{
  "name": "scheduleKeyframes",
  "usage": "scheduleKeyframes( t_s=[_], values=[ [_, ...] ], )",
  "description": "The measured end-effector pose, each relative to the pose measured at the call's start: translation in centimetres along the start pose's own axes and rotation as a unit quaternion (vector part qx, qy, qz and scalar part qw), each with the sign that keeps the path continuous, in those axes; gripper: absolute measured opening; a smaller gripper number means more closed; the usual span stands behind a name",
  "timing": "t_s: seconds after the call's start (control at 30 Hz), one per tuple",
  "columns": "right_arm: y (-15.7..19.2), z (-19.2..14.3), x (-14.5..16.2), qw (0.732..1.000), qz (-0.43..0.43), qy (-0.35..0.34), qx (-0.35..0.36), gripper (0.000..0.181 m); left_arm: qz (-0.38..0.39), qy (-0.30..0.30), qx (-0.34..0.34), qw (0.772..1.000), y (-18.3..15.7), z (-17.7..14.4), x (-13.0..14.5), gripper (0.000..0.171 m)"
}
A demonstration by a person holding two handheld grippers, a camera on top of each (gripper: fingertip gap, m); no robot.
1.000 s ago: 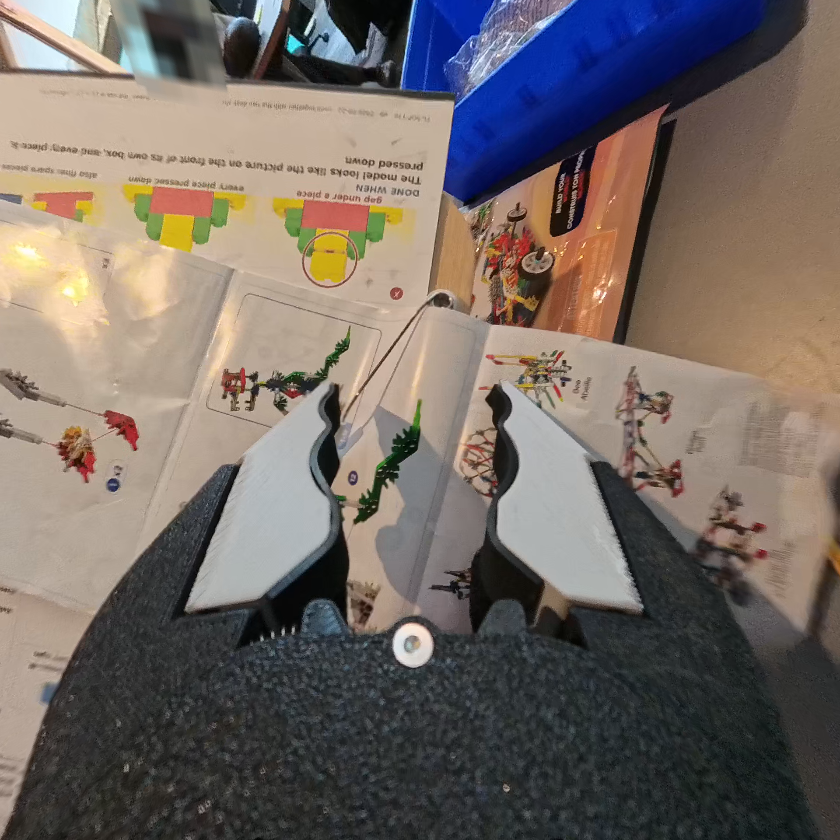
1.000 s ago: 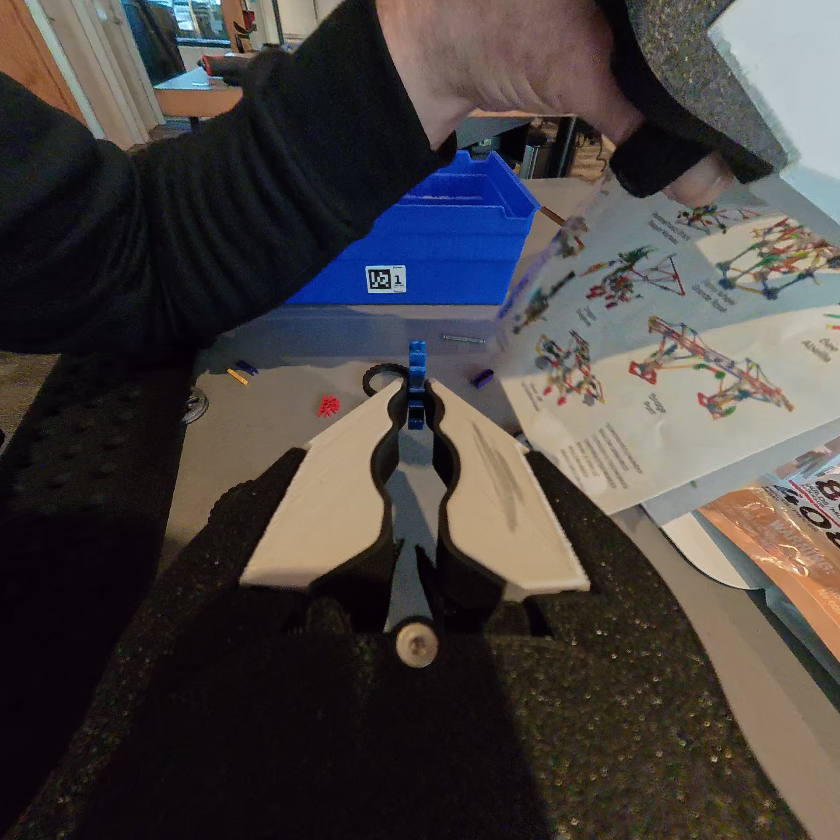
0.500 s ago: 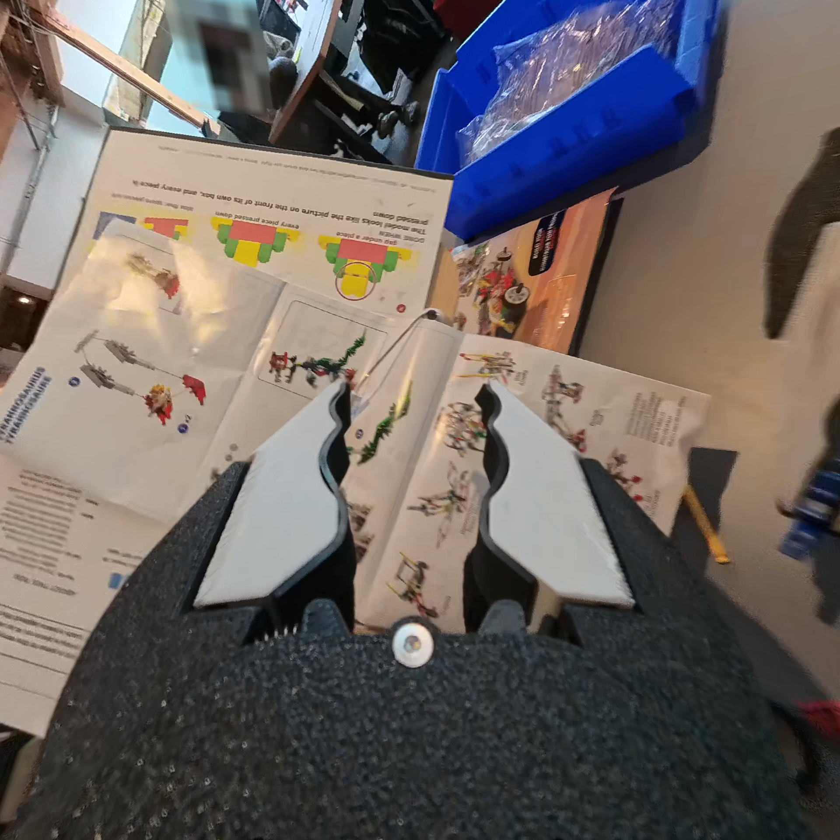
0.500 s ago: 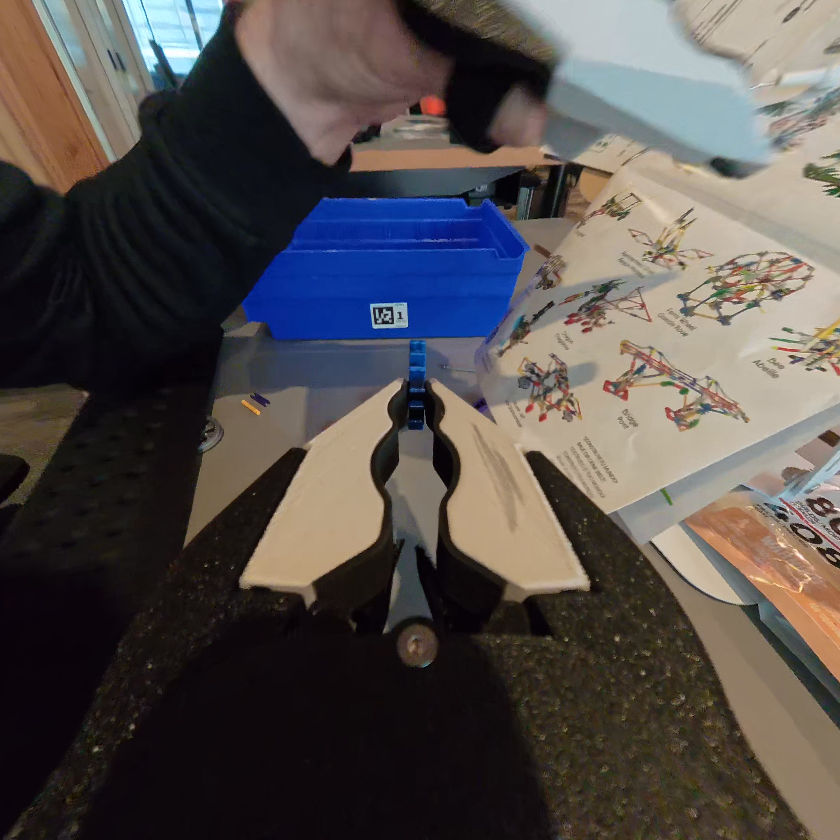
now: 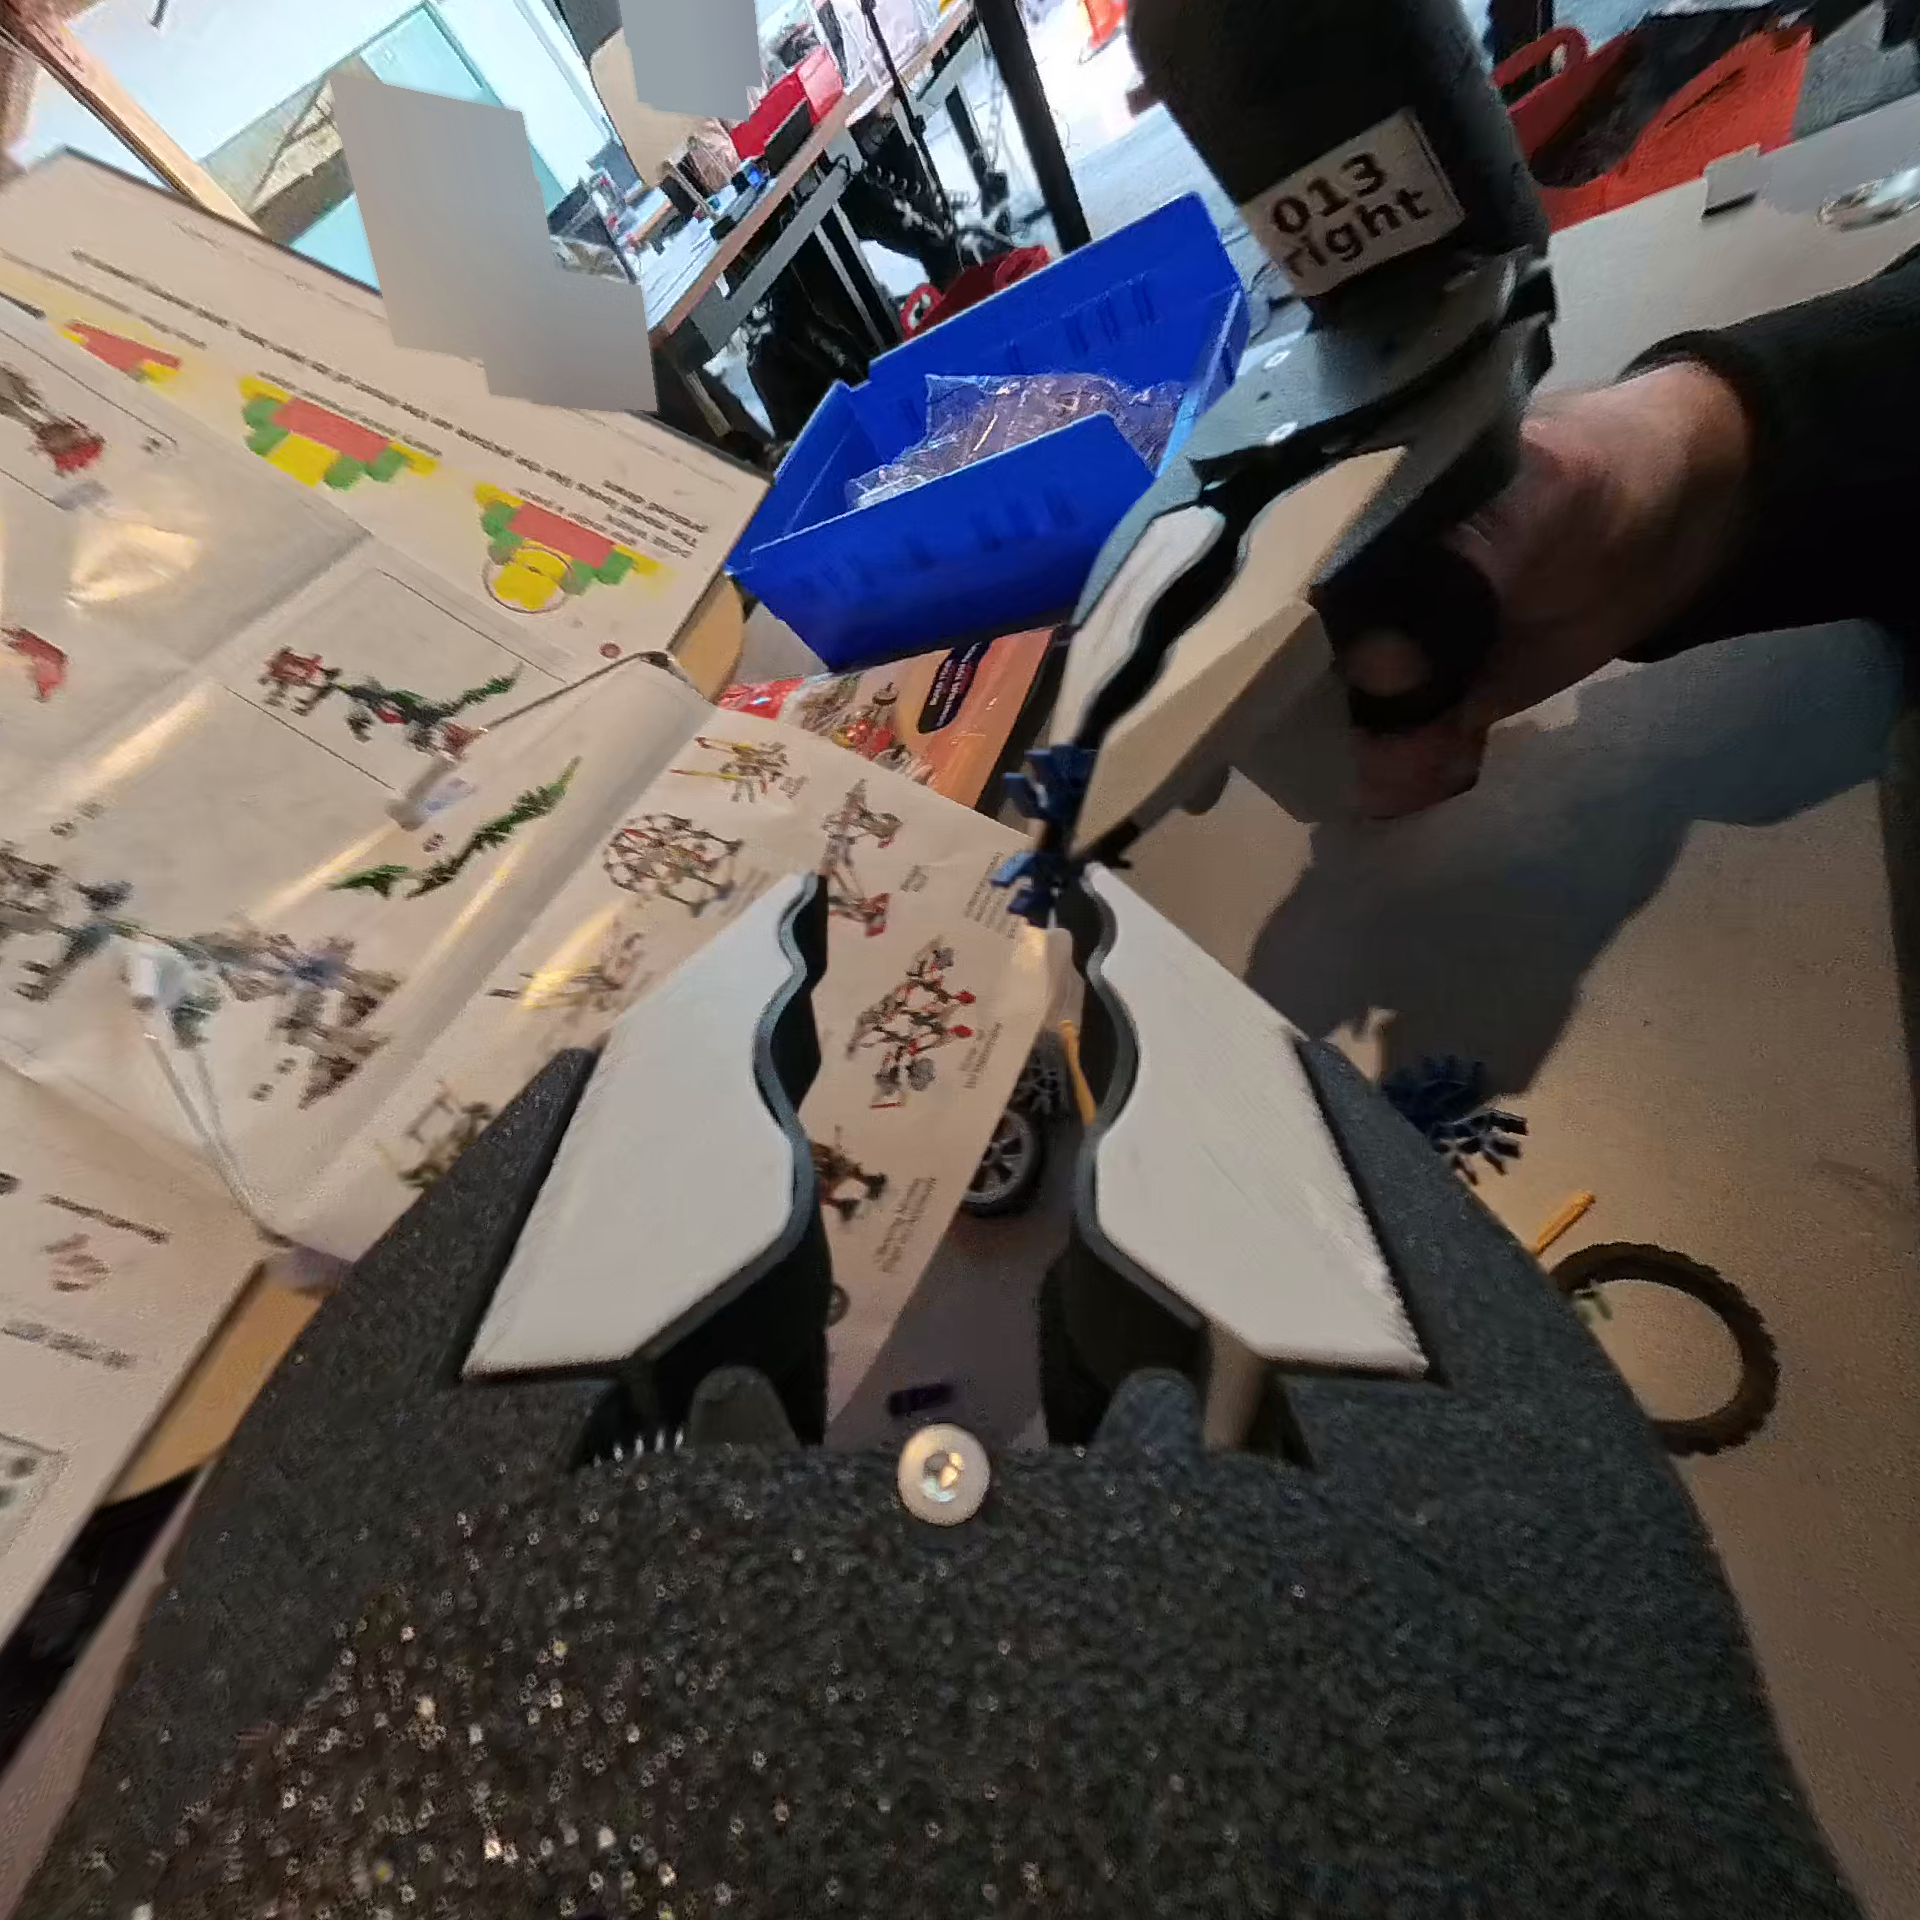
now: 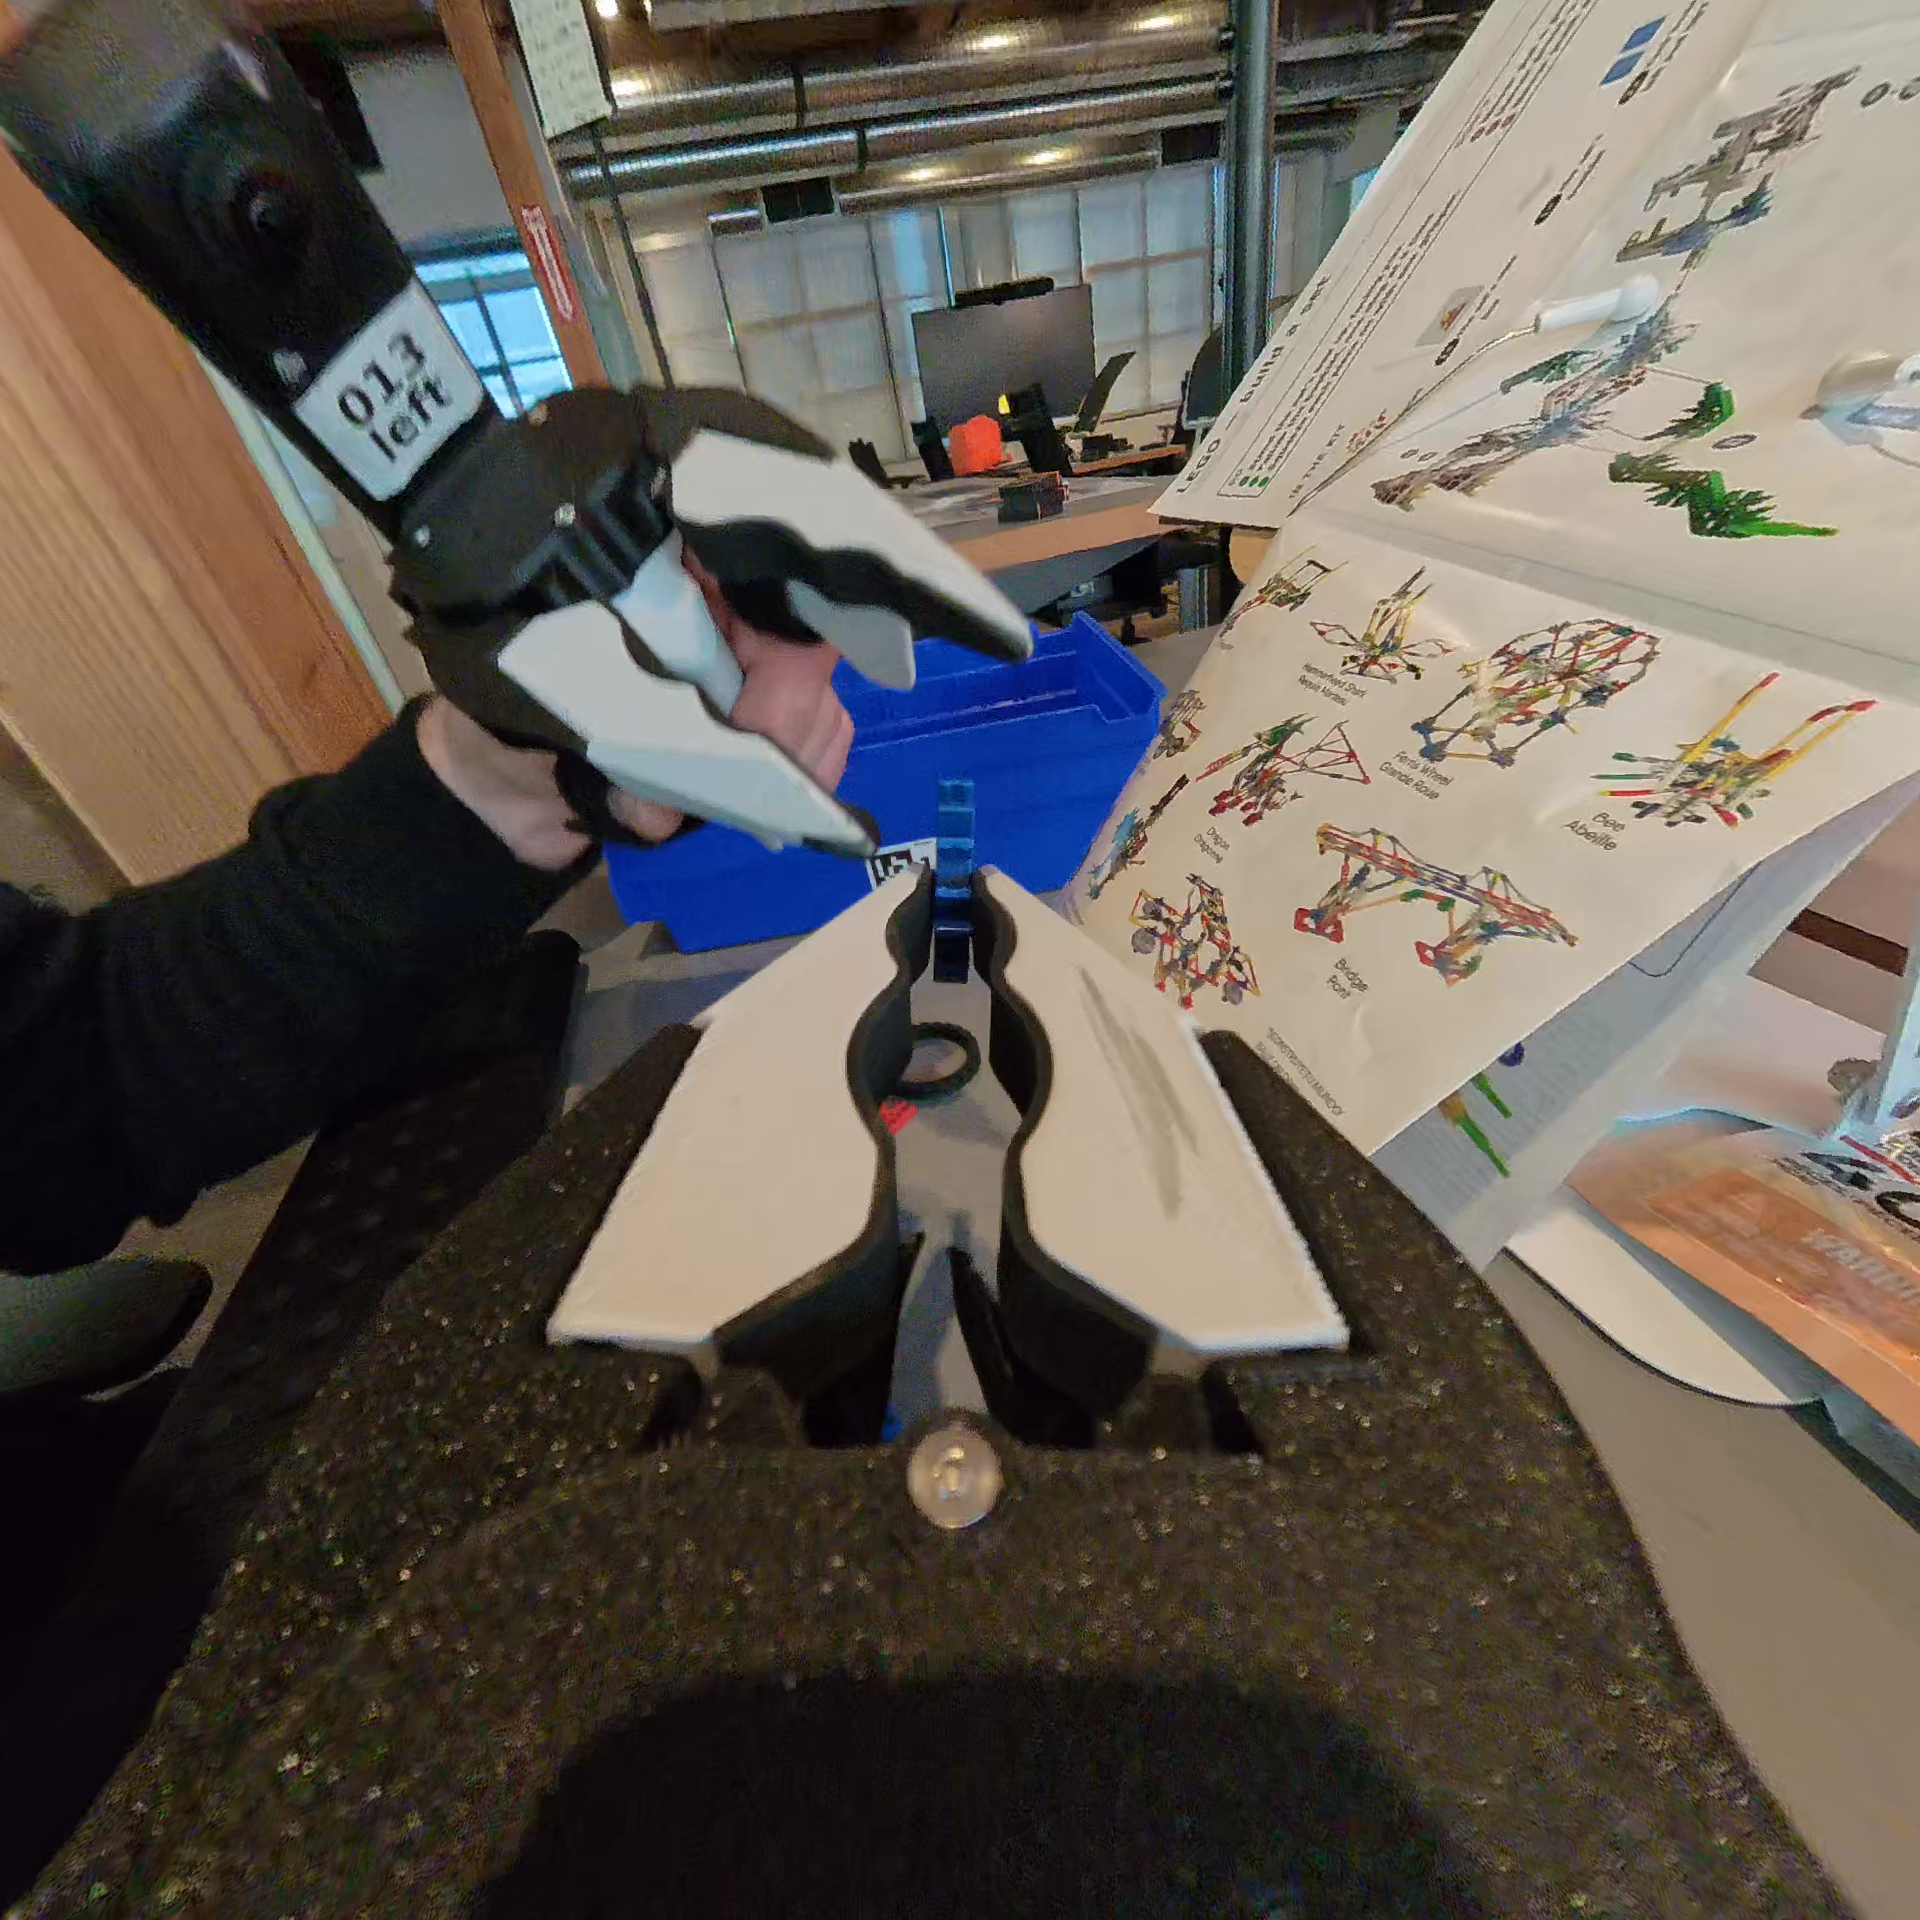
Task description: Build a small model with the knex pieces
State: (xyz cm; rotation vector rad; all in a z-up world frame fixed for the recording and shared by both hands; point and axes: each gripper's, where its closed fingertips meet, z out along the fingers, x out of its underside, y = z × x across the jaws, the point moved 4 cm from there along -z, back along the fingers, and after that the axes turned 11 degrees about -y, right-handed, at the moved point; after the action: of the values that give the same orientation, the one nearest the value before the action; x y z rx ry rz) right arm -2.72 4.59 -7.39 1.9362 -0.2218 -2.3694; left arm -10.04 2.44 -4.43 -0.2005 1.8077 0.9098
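Note:
My right gripper (image 6: 951, 883) is shut on a small blue toothed connector piece (image 6: 954, 821) that sticks up past its tips. In the left wrist view the right gripper (image 5: 1070, 842) hangs tips-down, held by a hand in a black sleeve, with the blue piece (image 5: 1049, 774) at its tips. My left gripper (image 5: 951, 894) is open and empty, and its right fingertip lies just below that piece. In the right wrist view the left gripper (image 6: 940, 738) hovers open just above and left of the blue piece.
An open building-toy instruction booklet (image 5: 675, 862) leans on the left; it is on the right in the right wrist view (image 6: 1455, 779). Behind stands a blue bin (image 5: 987, 499) holding clear bags. A black tyre ring (image 5: 1662, 1351), a blue star connector (image 5: 1455, 1112) and a yellow rod (image 5: 1558, 1221) lie on the table. My left and right fingertips are right by each other.
My left gripper has swung away from the booklet, to the right and toward the right gripper. The right gripper has risen with the blue piece. The two now meet tip to tip.

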Motion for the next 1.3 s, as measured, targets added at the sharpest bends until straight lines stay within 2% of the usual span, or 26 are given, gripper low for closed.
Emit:
scheduleKeyframes(
  t_s=[0.17,0.47,0.73,1.0,1.3],
  values=[
    [-0.5,-0.1,0.0,1.000,0.015,-0.007,0.006,0.005,-0.035,-0.037,0.012,0.999,-1.1,0.4,0.7,0.045],
    [-0.6,0.0,0.3,0.999,0.033,-0.004,0.002,0.006,-0.040,-0.049,-0.003,0.998,-0.8,0.9,1.5,0.041],
    [-0.6,0.0,0.0,0.998,0.067,-0.019,-0.006,0.006,-0.001,-0.044,-0.014,0.999,-1.2,1.5,1.5,0.041],
    [-1.5,-0.8,-1.6,0.976,0.197,-0.087,-0.026,0.005,0.051,-0.048,-0.042,0.997,-1.5,2.3,0.8,0.043],
    [-0.7,-0.4,-1.0,0.969,0.230,-0.065,-0.056,0.005,0.092,-0.050,-0.064,0.992,-1.9,3.0,0.1,0.041]
  ],
)
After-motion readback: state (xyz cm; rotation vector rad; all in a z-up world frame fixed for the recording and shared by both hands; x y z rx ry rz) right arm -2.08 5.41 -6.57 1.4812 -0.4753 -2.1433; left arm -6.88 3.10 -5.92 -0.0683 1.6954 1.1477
